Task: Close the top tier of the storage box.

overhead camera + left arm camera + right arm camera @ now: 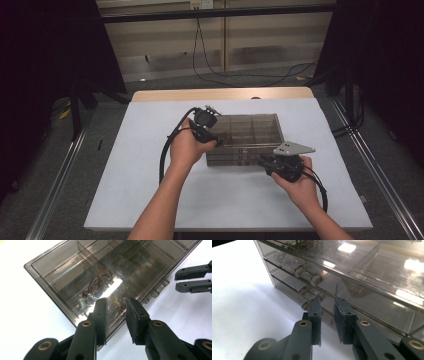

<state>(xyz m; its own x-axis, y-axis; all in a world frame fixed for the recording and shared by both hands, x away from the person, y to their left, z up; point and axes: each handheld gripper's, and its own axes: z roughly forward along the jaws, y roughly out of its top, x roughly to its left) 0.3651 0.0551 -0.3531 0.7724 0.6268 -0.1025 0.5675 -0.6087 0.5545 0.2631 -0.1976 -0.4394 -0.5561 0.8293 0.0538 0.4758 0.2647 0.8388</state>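
A smoky, clear plastic box (250,137) with inner partitions sits mid-table on the white table (125,165); the left gripper (212,141) hovers narrowly parted over its near-left corner, and the right gripper (265,162), equally narrow, levels at its near wall.

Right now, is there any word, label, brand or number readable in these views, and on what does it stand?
None: the smoked plastic drawer box bears no readable text in any view.
The small parts inside it may carry print, too blurred to read.
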